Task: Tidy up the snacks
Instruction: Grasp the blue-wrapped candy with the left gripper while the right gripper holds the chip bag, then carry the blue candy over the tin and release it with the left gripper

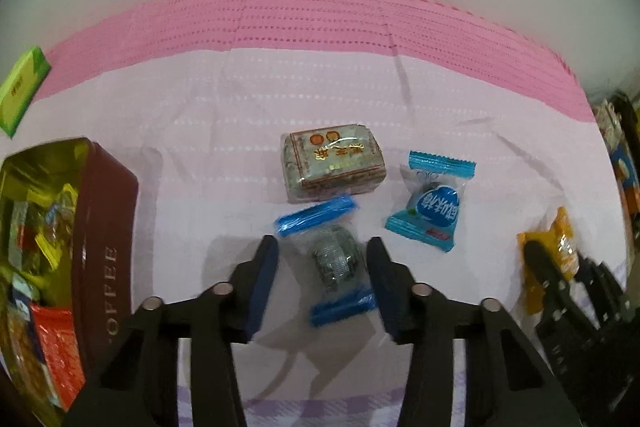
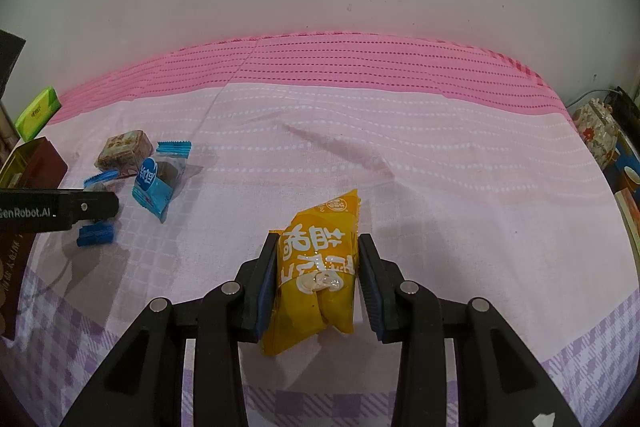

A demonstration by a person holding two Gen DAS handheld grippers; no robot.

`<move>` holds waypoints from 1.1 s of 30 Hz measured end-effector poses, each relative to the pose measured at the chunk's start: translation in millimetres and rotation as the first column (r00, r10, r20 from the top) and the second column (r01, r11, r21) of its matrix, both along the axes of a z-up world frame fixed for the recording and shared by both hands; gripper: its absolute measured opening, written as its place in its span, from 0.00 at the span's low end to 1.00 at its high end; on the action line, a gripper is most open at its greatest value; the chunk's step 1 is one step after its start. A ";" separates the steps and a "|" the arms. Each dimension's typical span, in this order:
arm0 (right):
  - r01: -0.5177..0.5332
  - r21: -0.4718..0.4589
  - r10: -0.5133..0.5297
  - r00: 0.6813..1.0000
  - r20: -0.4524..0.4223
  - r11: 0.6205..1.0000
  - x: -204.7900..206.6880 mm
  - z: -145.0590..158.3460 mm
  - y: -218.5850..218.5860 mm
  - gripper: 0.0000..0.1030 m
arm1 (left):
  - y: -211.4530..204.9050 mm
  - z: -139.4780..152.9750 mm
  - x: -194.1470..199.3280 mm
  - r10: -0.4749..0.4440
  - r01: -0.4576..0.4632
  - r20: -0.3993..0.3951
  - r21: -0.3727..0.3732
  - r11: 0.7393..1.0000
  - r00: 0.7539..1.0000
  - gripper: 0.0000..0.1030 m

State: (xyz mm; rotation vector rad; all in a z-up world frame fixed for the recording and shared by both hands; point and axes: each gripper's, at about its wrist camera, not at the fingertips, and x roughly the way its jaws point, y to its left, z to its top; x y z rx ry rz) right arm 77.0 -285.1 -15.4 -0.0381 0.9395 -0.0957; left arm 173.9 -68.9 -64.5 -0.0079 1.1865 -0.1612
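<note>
yellow snack packet between right gripper pads

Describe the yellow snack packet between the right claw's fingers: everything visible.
The yellow snack packet is a glossy plastic pouch with white characters, a small round logo near its far tip and a clear band across its middle. It lies on the pink cloth, far end tapering to a point. The right claw straddles it; its left pad touches, the right looks marginally apart.

Both wrist views look steeply down, close, sharing the pink cloth.
</note>
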 end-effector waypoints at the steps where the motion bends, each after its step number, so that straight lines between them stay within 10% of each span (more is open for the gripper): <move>1: 0.000 0.000 0.000 1.000 0.000 1.000 0.0 0.0 0.0 0.34 | 0.9 0.0 -0.3 -0.008 0.008 0.007 0.006 1.000 1.000 0.35; 33: 0.001 -0.002 -0.001 1.000 0.000 1.000 -0.3 0.3 0.4 0.34 | 24.2 18.6 -53.4 -0.090 0.084 0.053 0.108 0.991 0.995 0.24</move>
